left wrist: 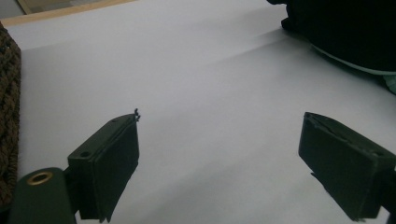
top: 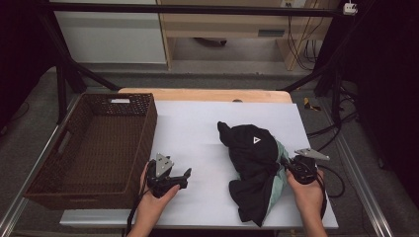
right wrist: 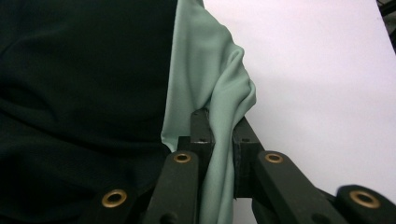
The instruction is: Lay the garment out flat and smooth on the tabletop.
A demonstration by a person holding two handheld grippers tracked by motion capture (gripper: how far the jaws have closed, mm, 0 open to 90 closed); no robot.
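A black garment (top: 252, 168) with a small white triangle mark lies bunched on the white sheet, right of centre. Under it a pale green cloth (top: 278, 180) peeks out along its right side. My right gripper (top: 288, 165) is at that right edge, shut on a fold of the pale green cloth (right wrist: 219, 126); the fold runs down between its two jaws, with the black garment (right wrist: 79, 93) to its left. My left gripper (top: 184, 174) rests low over the white sheet near the basket, open, with nothing between its fingers (left wrist: 109, 163).
A brown wicker basket (top: 143, 123) stands on the left of the table, its inside bare. The white sheet (top: 197, 133) covers a wooden tabletop. Black frame bars and cables run along the right side and the back.
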